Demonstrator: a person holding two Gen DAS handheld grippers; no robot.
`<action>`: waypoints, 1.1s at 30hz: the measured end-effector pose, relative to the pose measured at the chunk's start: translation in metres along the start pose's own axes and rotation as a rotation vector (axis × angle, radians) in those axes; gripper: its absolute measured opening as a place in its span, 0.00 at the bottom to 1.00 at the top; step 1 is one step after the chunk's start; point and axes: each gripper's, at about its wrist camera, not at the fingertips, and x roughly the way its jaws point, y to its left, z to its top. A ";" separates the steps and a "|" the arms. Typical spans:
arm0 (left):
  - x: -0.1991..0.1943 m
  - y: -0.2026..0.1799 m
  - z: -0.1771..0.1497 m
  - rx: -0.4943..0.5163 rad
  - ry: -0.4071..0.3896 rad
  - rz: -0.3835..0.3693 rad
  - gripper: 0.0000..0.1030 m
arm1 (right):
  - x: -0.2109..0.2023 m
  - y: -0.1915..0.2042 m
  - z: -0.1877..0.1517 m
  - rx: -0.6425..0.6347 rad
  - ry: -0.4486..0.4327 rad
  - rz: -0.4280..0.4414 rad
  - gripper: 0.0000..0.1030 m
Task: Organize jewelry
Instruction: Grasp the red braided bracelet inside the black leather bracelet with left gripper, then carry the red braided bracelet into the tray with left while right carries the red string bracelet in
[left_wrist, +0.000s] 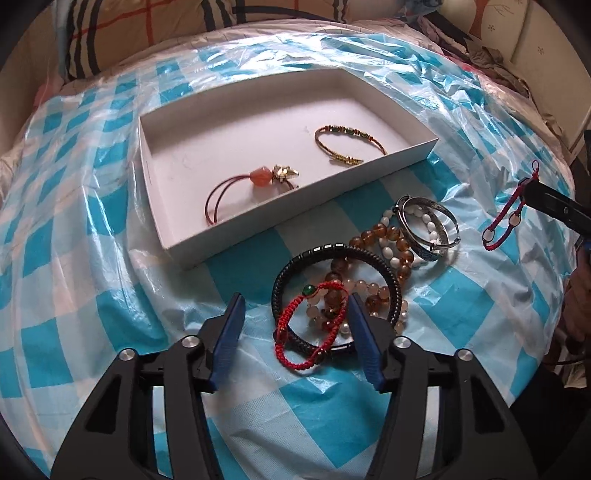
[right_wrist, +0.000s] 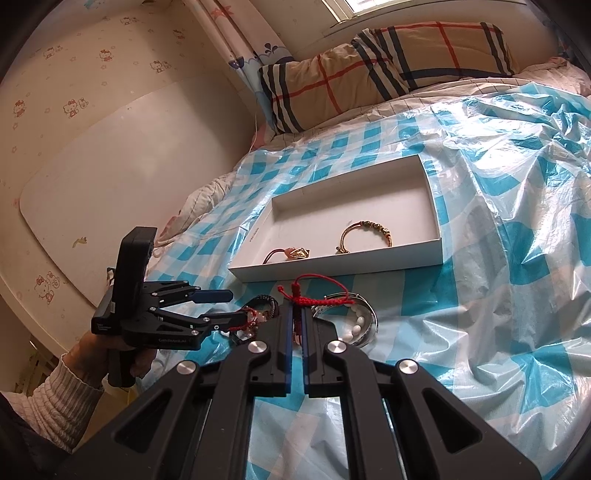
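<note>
- the left gripper (left_wrist: 295, 314) hangs over the heap of bracelets (left_wrist: 369, 266) on the blue checked plastic sheet (left_wrist: 92, 221), jaws partly apart, pressing on nothing; a red braided bracelet (left_wrist: 310, 321) lies between them, by the right finger.
- the right gripper (right_wrist: 297, 314) is closed tight on a red cord bracelet (right_wrist: 317, 295), held above the sheet.
- the white box (left_wrist: 155, 206) sits just beyond the heap, holding a gold bracelet (left_wrist: 347, 144) and a red cord with an orange bead (left_wrist: 243, 188).
- a person's hand (right_wrist: 110, 350) grips the left tool.
</note>
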 end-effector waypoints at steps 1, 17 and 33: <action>0.004 0.001 -0.003 -0.006 0.019 -0.010 0.25 | 0.000 0.000 0.000 0.002 -0.001 0.000 0.05; -0.073 -0.021 -0.018 -0.063 -0.228 0.103 0.10 | -0.012 0.019 0.007 -0.045 -0.051 -0.004 0.05; -0.082 -0.042 -0.007 -0.128 -0.372 0.244 0.11 | 0.002 0.035 0.023 -0.107 -0.094 -0.011 0.05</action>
